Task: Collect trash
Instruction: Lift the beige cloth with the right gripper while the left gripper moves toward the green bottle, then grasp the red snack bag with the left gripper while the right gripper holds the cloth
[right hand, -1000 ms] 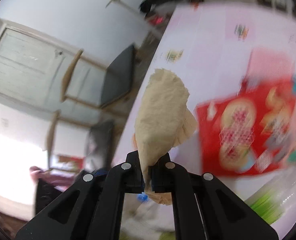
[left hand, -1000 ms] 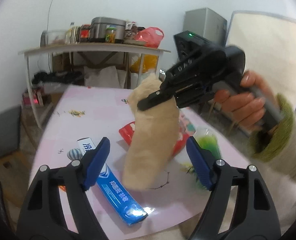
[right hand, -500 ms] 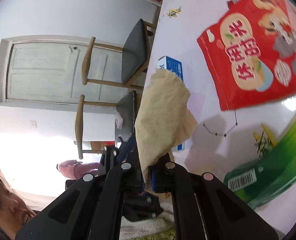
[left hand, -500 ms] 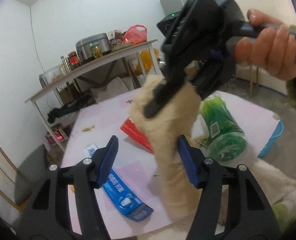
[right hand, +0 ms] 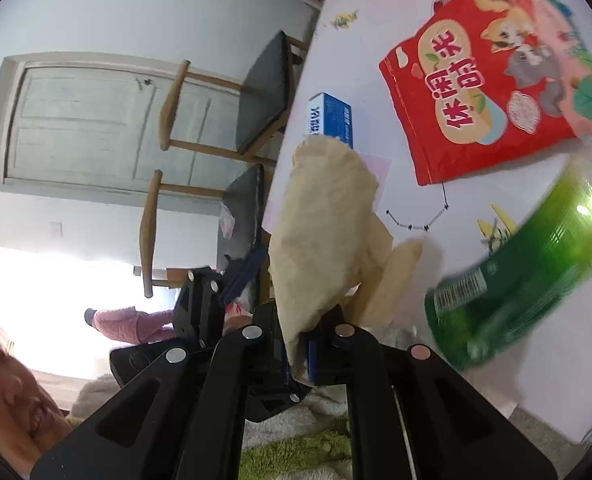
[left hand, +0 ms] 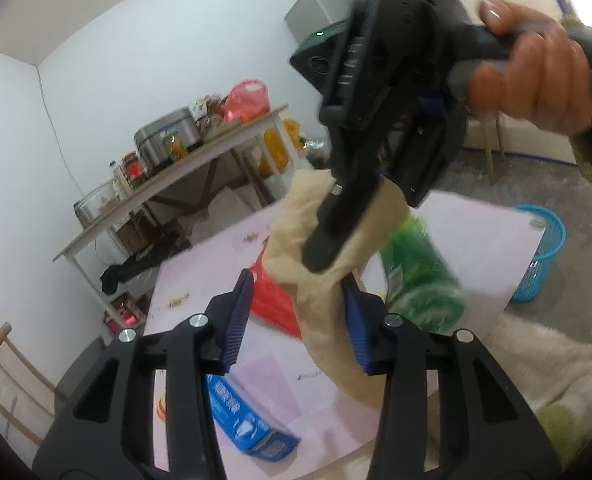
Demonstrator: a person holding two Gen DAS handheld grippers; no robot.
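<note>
A crumpled beige paper napkin hangs over the pink table, and my right gripper is shut on its upper end. In the left wrist view the right gripper comes down from above, held by a hand in a green cuff. My left gripper brackets the napkin's lower part and its jaws are closing. The napkin lies against the right blue pad, while the left pad stands clear of it. A red snack bag, a green bottle and a blue box lie on the table.
A blue plastic basket stands on the floor past the table's right edge. A cluttered side table lines the far wall. Two wooden chairs sit beside the table near a white door. A person's fleece sleeve is close by.
The left gripper's jaws have narrowed around the hanging napkin and the left gripper has rolled. Both grippers shifted across the table, and the blue basket has come into view.
</note>
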